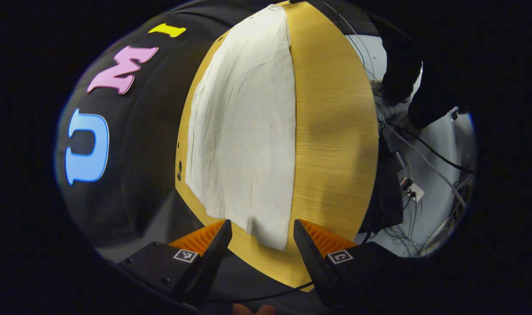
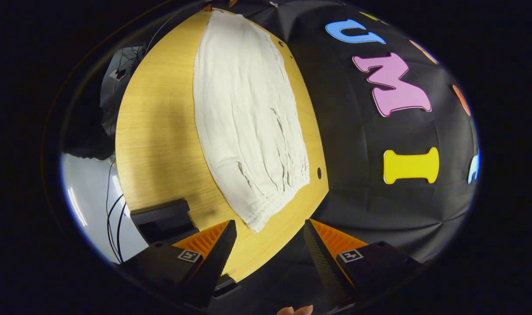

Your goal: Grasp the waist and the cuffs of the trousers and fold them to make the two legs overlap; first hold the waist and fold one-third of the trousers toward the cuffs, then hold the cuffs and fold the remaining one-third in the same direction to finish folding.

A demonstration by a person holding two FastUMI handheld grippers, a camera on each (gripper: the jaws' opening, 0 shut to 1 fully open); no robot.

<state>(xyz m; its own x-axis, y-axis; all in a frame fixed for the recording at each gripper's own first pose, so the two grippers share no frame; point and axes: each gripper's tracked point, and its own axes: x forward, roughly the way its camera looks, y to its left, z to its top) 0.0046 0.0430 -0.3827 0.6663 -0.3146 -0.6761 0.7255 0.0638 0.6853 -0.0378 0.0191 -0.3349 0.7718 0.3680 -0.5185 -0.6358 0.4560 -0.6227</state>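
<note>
Trousers: a pale garment [image 1: 244,131] lies flat on the wooden table [image 1: 331,131], already narrow as one strip, so the two legs seem to lie over each other.
Long axis, left gripper view: it runs from 6 o'clock, just ahead of the fingers, up to 12 o'clock at the far table edge; the near end is a plain straight hem, which looks like the cuffs [image 1: 270,238].
Long axis, right gripper view: the trousers [image 2: 248,113] run from about 6 o'clock up to 12 o'clock, leaning slightly toward 11; the near end is gathered and puckered, the waist [image 2: 276,199].
Left gripper: left gripper [image 1: 262,238] held above the table edge, fingers spread wide, nothing between them; the cuff end sits in the gap ahead, not touched.
Right gripper: right gripper [image 2: 270,240] likewise wide open and empty, the waist corner just ahead of the gap.
Hard to make out: the far end of the garment shrinks into the lens curve in both views; whether any layer is offset underneath cannot be told.
Cut off: a sliver of a hand [image 2: 295,310] at 6 o'clock.
Surroundings: cables [image 1: 428,162] on the pale floor at 3 o'clock in the left gripper view; a dark box [image 2: 163,221] at the table edge at 7 o'clock in the right gripper view.
</note>
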